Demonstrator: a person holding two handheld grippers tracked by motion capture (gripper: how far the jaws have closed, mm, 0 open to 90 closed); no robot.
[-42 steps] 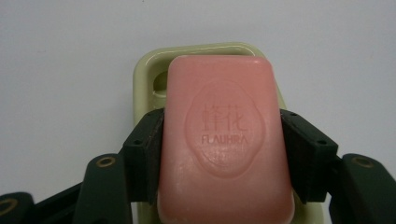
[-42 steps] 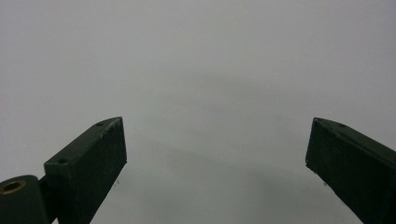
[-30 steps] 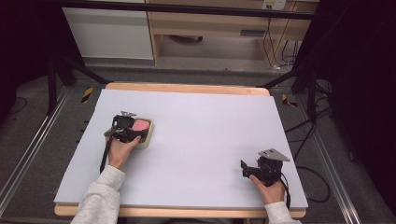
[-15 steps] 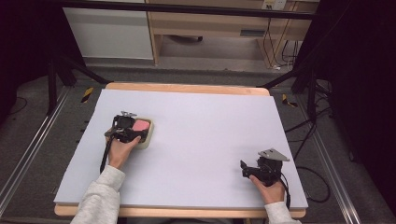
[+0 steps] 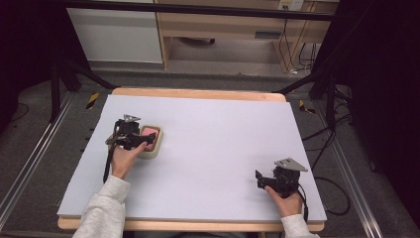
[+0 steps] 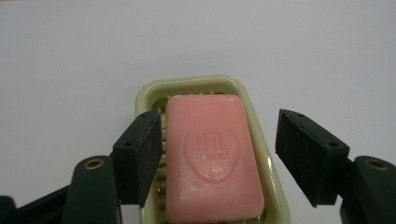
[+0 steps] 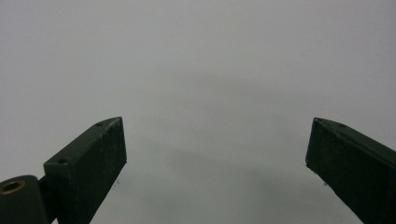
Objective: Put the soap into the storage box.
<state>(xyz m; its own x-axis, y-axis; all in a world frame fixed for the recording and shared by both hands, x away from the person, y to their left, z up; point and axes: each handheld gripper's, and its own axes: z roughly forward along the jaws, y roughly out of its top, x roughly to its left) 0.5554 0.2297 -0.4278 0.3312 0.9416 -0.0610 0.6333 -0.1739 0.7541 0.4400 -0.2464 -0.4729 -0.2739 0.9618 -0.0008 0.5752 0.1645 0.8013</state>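
Observation:
A pink soap bar [image 6: 212, 158] with an embossed oval mark lies in a pale yellow-green soap dish [image 6: 196, 83]. In the high view the dish [image 5: 152, 151] sits on the left part of the table, with the soap [image 5: 150, 133] inside it. My left gripper [image 6: 219, 156] stands open astride the soap. One pad [image 6: 144, 154] is close by the bar's side, and the other is apart from it, out past the dish rim. My right gripper [image 7: 215, 158] is open over bare white surface, seen at the front right [image 5: 259, 179] in the high view.
A white sheet [image 5: 213, 144] covers the wooden table, whose front edge [image 5: 198, 226] runs near both forearms. Dark frame legs [image 5: 59, 84] and cables [image 5: 332, 198] flank the table on the floor. A wooden cabinet [image 5: 223, 29] stands behind.

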